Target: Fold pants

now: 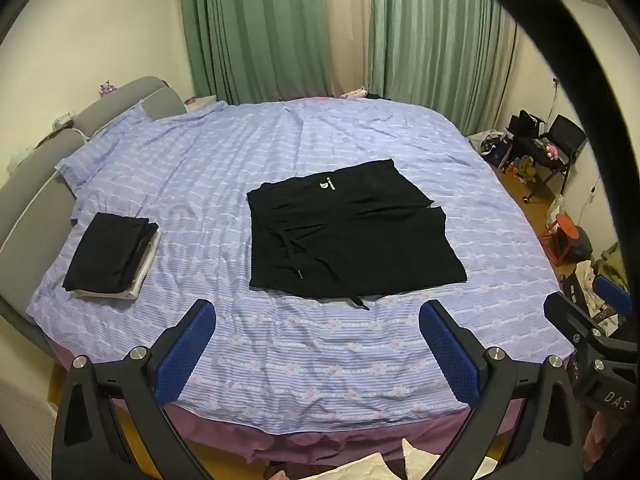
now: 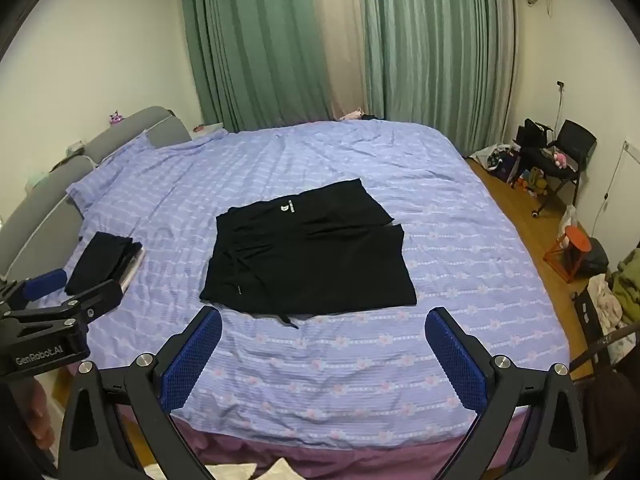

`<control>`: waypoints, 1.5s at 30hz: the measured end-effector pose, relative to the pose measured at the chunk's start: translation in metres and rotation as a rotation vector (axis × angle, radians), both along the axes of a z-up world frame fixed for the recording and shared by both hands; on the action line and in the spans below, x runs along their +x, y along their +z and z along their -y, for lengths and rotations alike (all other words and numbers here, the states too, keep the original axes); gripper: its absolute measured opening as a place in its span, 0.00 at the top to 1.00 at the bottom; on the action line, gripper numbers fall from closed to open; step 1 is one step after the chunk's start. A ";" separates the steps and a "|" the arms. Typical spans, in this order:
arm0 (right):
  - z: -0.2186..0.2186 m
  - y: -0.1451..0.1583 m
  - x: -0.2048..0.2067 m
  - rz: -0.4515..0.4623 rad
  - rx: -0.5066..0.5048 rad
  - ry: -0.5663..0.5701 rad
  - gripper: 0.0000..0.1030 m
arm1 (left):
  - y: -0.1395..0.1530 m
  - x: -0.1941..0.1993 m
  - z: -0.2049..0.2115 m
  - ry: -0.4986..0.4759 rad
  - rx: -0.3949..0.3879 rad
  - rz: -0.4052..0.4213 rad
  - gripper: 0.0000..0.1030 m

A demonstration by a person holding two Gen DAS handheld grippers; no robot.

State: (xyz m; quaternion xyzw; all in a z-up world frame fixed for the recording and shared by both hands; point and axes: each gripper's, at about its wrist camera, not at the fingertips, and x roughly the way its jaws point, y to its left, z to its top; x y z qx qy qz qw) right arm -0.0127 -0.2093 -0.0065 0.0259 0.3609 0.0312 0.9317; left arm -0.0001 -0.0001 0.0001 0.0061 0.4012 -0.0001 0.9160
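Black pants [image 1: 352, 236] [image 2: 308, 258] lie flat in the middle of the bed, folded into a rough square, with a small white logo near the far edge and a drawstring trailing off the near edge. My left gripper [image 1: 316, 326] hangs open above the bed's near edge, short of the pants, nothing between its blue pads. My right gripper [image 2: 324, 332] is also open and empty, just short of the pants' near edge. Each gripper shows at the side of the other's view: the right gripper [image 1: 592, 312] and the left gripper [image 2: 60, 292].
A stack of folded dark and white clothes [image 1: 114, 256] [image 2: 106, 262] sits at the bed's left. The bed [image 1: 320, 360] has a lilac striped cover and grey headboard [image 1: 36, 184]. Green curtains hang behind. A black chair [image 2: 560, 152], an orange stool [image 2: 568, 252] and clutter line the floor at the right.
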 end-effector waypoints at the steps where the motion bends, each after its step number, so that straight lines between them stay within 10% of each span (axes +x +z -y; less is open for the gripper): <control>1: 0.000 0.000 0.000 -0.001 0.001 0.000 0.01 | 0.000 0.000 0.000 -0.001 -0.004 0.000 0.00; 45: 0.002 0.006 0.001 0.017 0.008 0.004 0.01 | 0.006 0.000 -0.001 0.027 -0.005 0.025 0.00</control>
